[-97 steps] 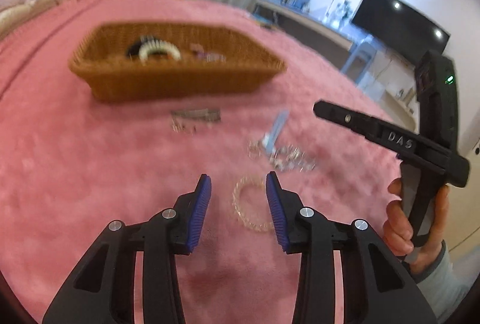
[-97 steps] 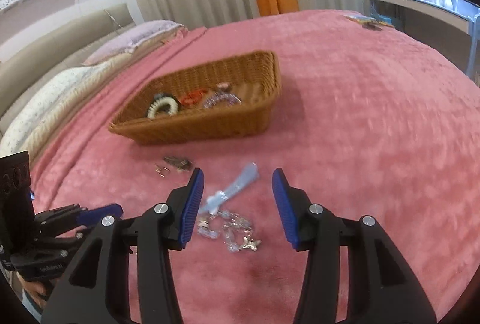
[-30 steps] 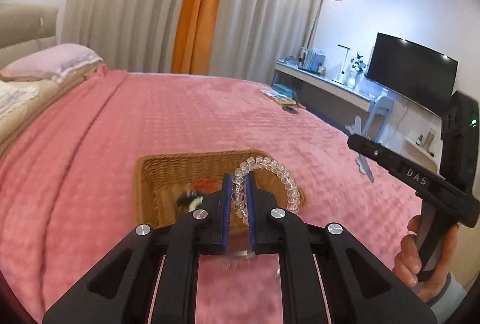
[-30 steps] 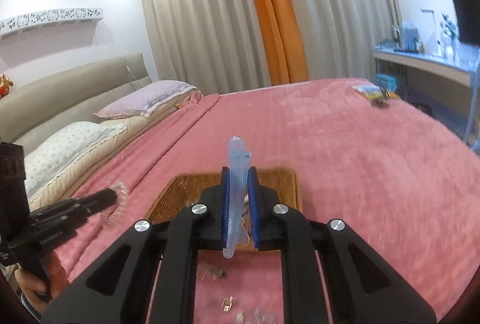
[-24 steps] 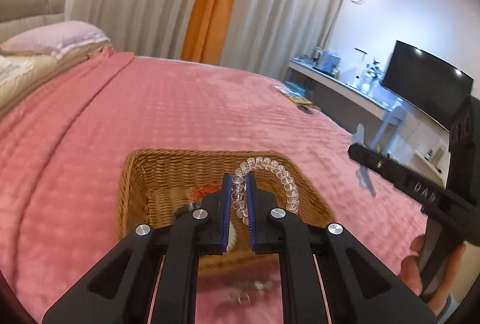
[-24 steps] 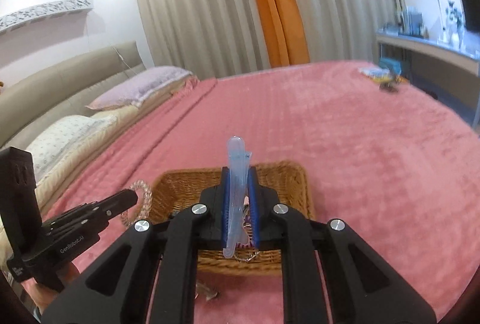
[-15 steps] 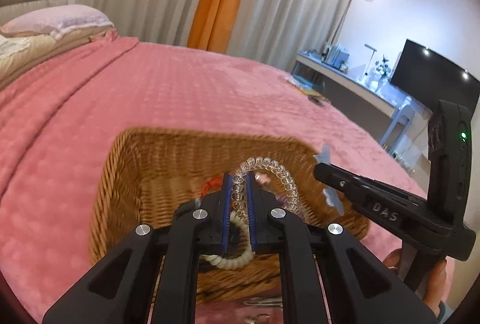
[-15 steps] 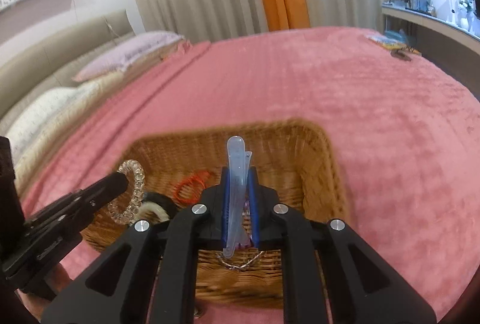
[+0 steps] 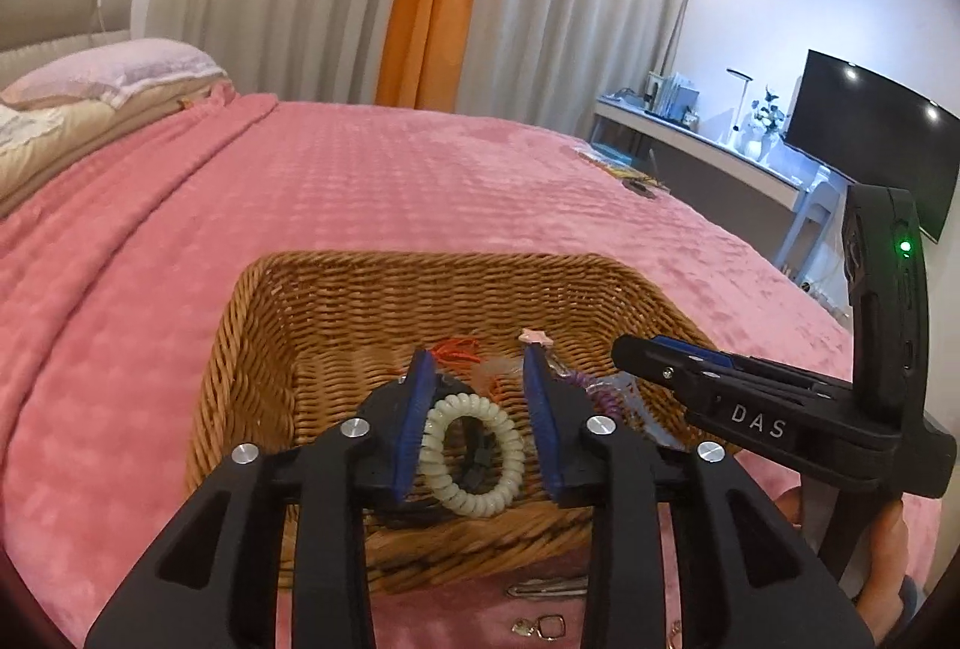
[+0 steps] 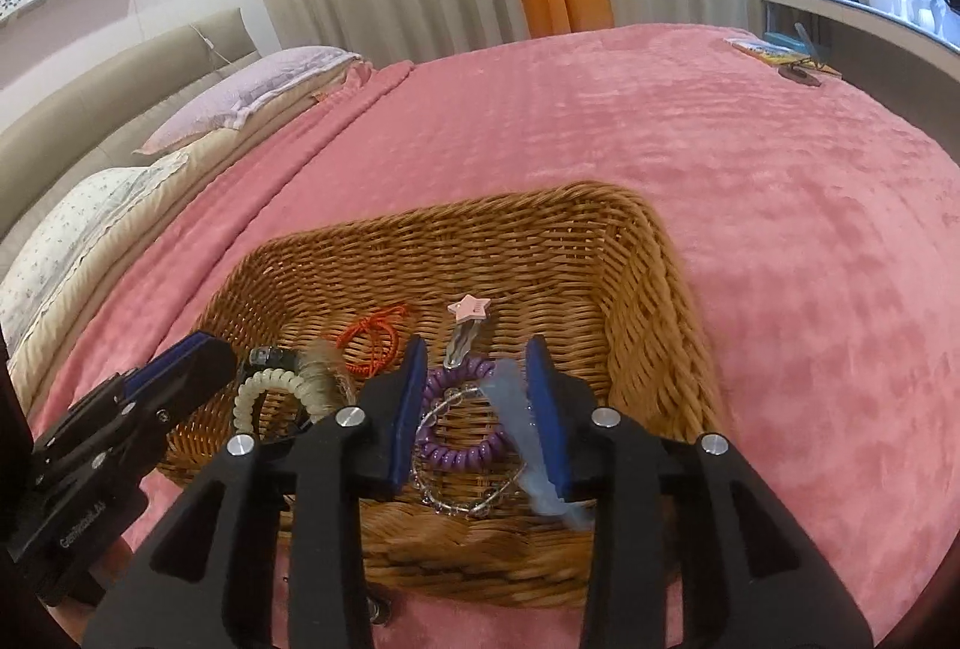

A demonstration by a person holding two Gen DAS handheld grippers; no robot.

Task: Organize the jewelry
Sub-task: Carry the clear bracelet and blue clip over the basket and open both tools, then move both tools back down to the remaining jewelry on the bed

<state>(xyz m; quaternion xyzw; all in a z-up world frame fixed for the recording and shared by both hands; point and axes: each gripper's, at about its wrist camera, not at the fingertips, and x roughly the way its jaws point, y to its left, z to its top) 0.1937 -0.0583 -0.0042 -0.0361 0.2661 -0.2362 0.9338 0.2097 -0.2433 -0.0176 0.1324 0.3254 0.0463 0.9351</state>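
Note:
A wicker basket [image 9: 336, 301] [image 10: 654, 283] sits on the pink bedspread. It holds a cream spiral hair tie [image 9: 474, 454] [image 10: 264, 385], a purple spiral tie [image 10: 462, 454], an orange cord [image 10: 372, 331], a pink star clip [image 10: 471, 310] and a clear bead bracelet [image 10: 474, 502]. My left gripper [image 9: 480, 415] is open and empty above the cream tie. My right gripper [image 10: 480, 412] is open over the basket; the light blue hair clip [image 10: 522, 439] is blurred beside its right finger.
Small metal clips and earrings [image 9: 543, 622] lie on the bedspread in front of the basket. Pillows [image 10: 252, 96] lie at the far left. A desk and a TV [image 9: 870, 138] stand to the right. The right gripper body [image 9: 780, 415] is beside the basket.
Both grippers have opened over the basket. The bead bracelet has left my left gripper and lies in the basket. The blue hair clip has slipped out of the right jaws.

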